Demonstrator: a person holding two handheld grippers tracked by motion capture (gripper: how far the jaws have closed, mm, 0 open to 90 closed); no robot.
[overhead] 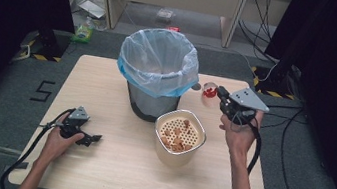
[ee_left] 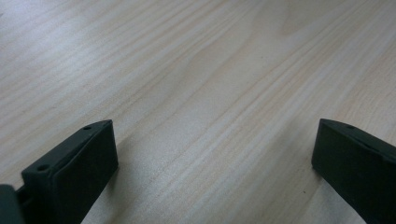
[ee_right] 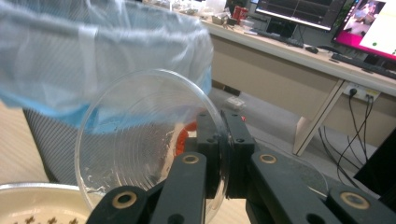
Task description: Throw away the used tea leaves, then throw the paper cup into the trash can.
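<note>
Clear plastic cup (ee_right: 140,135): it is up in the air, tipped on its side, just beside the rim of the trash bin (overhead: 157,70). Something red sits inside it.
Right hand-held gripper (overhead: 218,95): its jaws are pinched tight on the cup's thin rim, one jaw inside and one outside.
Left hand-held gripper (overhead: 91,138): it rests on the bench (overhead: 95,164), well apart from the bin. Its jaws stand wide with only bare wood between them.
Trash bin: it stands at the back of the bench, with a pale blue bag over its rim.
Strainer bowl (overhead: 179,137): it stands in front of the bin, with small brown bits lying on its holed tray.
</note>
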